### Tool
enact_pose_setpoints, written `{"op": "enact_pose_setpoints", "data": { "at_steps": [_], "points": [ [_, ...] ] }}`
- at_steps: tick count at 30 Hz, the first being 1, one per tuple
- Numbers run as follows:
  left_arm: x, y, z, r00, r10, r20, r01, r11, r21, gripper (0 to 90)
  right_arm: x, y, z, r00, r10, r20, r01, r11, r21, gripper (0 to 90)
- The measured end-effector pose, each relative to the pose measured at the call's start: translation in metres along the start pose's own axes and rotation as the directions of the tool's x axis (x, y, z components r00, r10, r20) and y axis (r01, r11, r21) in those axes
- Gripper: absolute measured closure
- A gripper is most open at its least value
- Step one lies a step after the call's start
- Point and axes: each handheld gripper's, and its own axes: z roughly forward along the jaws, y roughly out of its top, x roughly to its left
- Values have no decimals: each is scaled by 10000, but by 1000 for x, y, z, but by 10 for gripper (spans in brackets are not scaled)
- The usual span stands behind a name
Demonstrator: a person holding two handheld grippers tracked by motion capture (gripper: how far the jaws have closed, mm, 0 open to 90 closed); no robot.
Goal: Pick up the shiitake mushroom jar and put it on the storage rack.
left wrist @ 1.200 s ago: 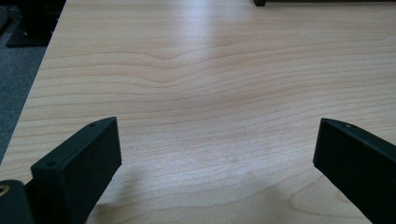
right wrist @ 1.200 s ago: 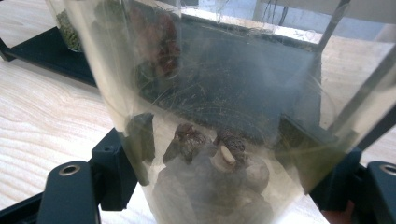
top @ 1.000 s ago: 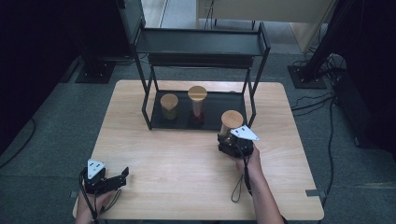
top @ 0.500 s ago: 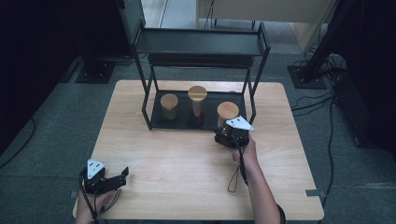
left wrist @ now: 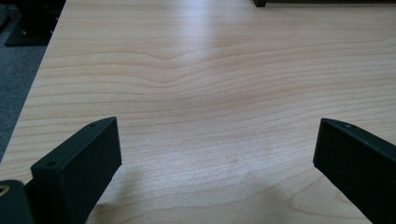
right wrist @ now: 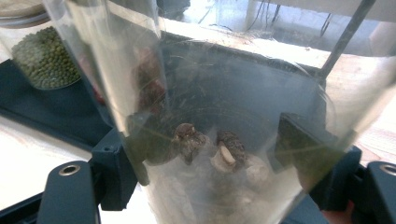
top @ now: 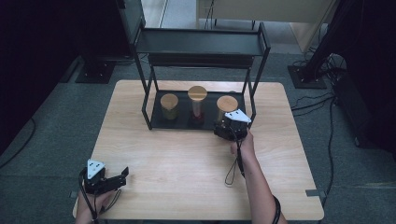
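Three jars: two stand on the rack's (top: 154,122) bottom tray, upper middle of the high view; the third jar (top: 226,106) goes in at their right.
Step in hand — judged: setting the clear jar (right wrist: 219,140) onto the tray, level, clear of the rack's right post and of the red-filled jar (top: 197,103).
Right hand-held gripper (top: 229,129): clamped on the jar's lower body, jar just above it in the frame.
Left hand-held gripper (top: 112,179): jaws wide, nothing between — lower left, on the surface (top: 187,168).
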Motion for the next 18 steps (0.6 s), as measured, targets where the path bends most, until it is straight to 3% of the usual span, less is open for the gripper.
{"op": "enact_pose_setpoints", "data": {
  "at_steps": [18],
  "points": [
    [1,0,0,10000,-28,34,28,10000,-14,12,-4,11,27,9995,268,180,-271,9994,209,248]
  ]
}}
